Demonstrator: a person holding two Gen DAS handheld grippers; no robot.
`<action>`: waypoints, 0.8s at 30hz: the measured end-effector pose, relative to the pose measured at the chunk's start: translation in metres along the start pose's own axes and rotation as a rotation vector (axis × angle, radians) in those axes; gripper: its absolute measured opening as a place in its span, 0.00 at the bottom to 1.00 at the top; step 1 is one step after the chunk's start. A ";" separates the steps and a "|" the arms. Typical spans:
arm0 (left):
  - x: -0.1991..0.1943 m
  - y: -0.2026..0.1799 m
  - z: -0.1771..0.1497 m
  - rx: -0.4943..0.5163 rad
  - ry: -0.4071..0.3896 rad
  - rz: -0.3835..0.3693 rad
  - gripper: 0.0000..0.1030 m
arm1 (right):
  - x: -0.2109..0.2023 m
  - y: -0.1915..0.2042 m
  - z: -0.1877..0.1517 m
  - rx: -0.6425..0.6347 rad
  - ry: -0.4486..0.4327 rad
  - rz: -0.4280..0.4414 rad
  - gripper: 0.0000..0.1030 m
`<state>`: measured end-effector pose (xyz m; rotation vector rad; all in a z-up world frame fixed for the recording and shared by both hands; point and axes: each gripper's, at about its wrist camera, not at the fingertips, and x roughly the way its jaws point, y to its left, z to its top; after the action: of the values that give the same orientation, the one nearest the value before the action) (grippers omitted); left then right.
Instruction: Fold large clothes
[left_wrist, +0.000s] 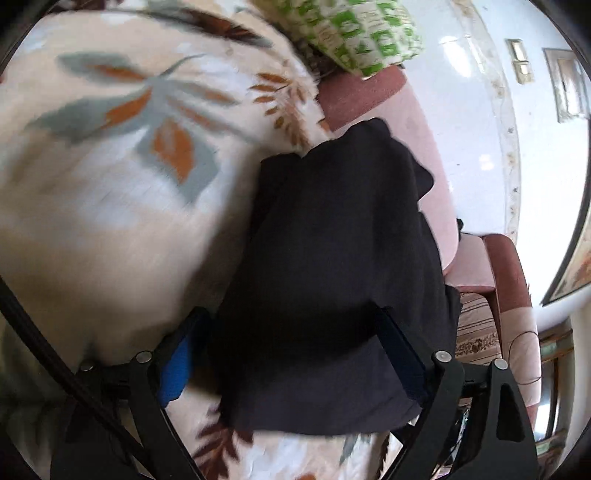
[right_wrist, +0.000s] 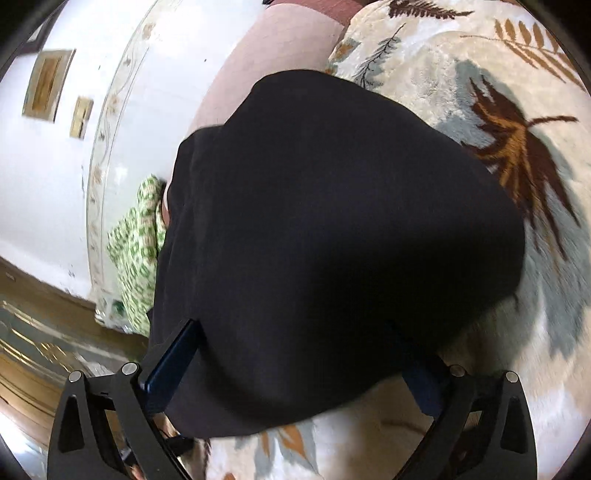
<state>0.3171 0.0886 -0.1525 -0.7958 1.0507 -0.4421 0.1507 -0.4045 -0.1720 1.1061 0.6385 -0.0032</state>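
The dark garment (left_wrist: 332, 266) lies folded into a long strip on the leaf-patterned blanket (left_wrist: 110, 206), its long axis running straight away from the left gripper (left_wrist: 295, 354) and its near end sitting between that gripper's fingers. In the right wrist view the same garment (right_wrist: 325, 240) fills the gap ahead of the right gripper (right_wrist: 295, 362), so both hands seem about equally close (blur hides the finer edges). Both sets of jaws stand spread wide and pinch nothing; the cloth lies between them, unpressed.
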 end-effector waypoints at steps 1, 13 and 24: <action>0.006 -0.006 0.001 0.043 -0.004 -0.003 0.92 | 0.003 -0.002 0.003 0.007 -0.006 0.002 1.00; -0.019 -0.082 -0.030 0.264 -0.019 0.104 0.40 | -0.013 0.034 0.010 -0.063 -0.046 -0.018 0.48; -0.063 -0.074 -0.066 0.314 -0.009 0.265 0.49 | -0.062 0.029 -0.018 -0.042 0.053 -0.069 0.66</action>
<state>0.2334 0.0584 -0.0764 -0.3732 1.0299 -0.3646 0.0999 -0.3946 -0.1231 1.0462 0.7209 -0.0204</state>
